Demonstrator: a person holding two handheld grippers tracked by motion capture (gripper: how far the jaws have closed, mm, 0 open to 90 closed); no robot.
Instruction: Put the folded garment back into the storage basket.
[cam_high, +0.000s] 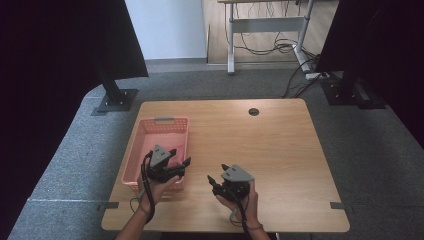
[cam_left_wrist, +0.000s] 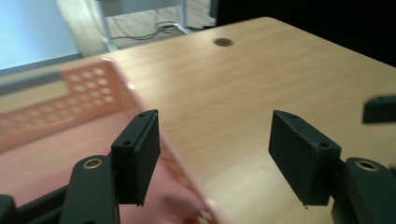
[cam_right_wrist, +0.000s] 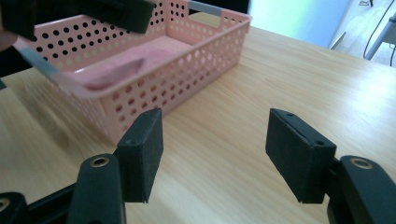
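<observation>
A light wooden rectangular table carries a pink perforated plastic basket with grey handle strips, standing lengthwise along the table's left edge. From above, the basket's floor looks bare.

The left gripper is held in the person's left hand over the near right corner of the basket, its black jaws pointing away from the basket toward the table's middle. The left gripper view shows those jaws standing wide apart with nothing between them, one over the blurred basket wall, the other over bare wood; it also shows the round cable hole at the table's far edge and a black tip of the other gripper at the right border.

The right gripper, in the right hand, sits to the right of the basket, well apart from it, over the near part of the table. The right gripper view, looking back at the basket, shows its jaws likewise spread wide and empty, the rows of round holes in the basket's side, and something pink lying inside that cannot be made out from above.
</observation>
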